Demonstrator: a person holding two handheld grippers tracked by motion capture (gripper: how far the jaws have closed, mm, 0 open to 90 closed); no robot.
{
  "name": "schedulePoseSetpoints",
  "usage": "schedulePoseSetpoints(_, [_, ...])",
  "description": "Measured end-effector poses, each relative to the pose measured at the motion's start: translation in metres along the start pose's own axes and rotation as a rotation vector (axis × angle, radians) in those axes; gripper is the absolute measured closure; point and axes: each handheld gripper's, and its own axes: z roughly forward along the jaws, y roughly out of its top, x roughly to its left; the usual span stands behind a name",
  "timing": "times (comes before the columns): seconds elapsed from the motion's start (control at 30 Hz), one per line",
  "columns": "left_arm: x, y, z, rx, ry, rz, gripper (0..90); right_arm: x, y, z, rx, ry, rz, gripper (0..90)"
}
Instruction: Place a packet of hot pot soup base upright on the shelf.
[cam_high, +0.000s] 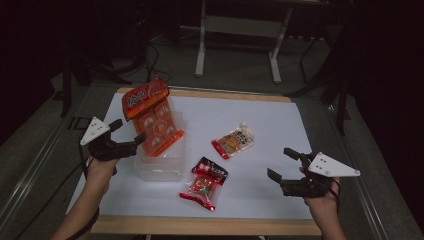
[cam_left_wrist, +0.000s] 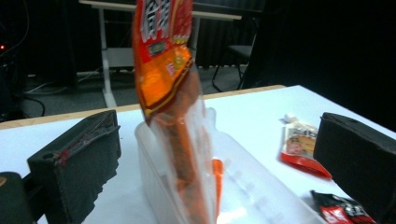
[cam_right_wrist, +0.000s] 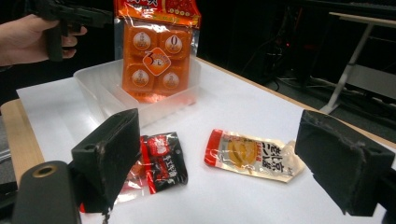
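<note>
A tall orange snack packet (cam_high: 152, 120) stands upright in a clear plastic bin (cam_high: 160, 169), leaning on its far wall. My left gripper (cam_high: 128, 132) is just left of the bin, open. In the left gripper view the packet (cam_left_wrist: 168, 70) rises between the spread jaws, apart from both pads, over the bin (cam_left_wrist: 261, 186). My right gripper (cam_high: 282, 164) hovers open near the table's front right with nothing in it. A pale pouch with a red edge (cam_high: 233, 141) and a red-and-black packet (cam_high: 205, 182) lie flat on the white tabletop; the pouch (cam_right_wrist: 254, 156) and the packet (cam_right_wrist: 161, 161) lie before the right jaws.
The white tabletop (cam_high: 280, 120) has a wooden rim (cam_high: 200, 226). White table legs (cam_high: 200, 50) and dark floor lie beyond the far edge. A hand holding the left gripper (cam_right_wrist: 28, 37) is at the upper left of the right gripper view.
</note>
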Motion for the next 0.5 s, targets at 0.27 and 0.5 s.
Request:
schedulePoseSetpoints(0.27, [-0.016,-0.002,-0.018,0.005,-0.057,0.019,1.3,0.001,0.001,0.003,0.012,0.011,-0.021,14.6])
schedulePoseSetpoints(0.5, [-0.035,-0.006,-0.030,-0.016,-0.131,0.007,1.3,0.001,-0.002,0.008,0.032,0.021,-0.028,14.7])
